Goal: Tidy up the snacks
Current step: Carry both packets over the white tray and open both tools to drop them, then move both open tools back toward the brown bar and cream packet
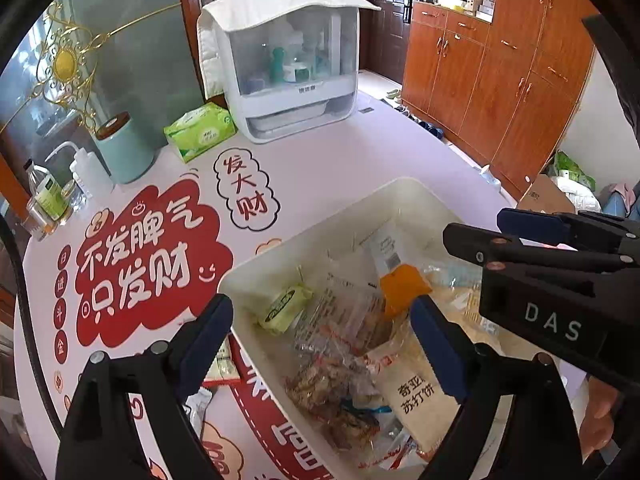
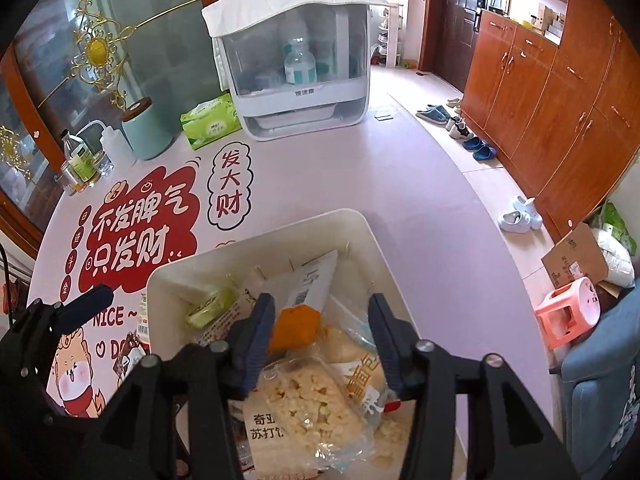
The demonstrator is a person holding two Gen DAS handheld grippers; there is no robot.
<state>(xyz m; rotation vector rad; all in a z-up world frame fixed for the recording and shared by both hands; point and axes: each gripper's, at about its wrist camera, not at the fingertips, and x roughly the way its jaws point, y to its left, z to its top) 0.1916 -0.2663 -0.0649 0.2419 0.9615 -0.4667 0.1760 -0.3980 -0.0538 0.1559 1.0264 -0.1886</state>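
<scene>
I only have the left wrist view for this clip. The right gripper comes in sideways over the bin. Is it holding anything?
Observer: No. In the right wrist view, the right gripper is open over the white bin and its pads grip nothing.
Operator: What lies under it?
Observer: A clear pack of pale crumbly snack, next to the orange packet.
Operator: Anything on the floor to the right of the table?
Observer: A pink stool, in front of a cardboard box.
</scene>
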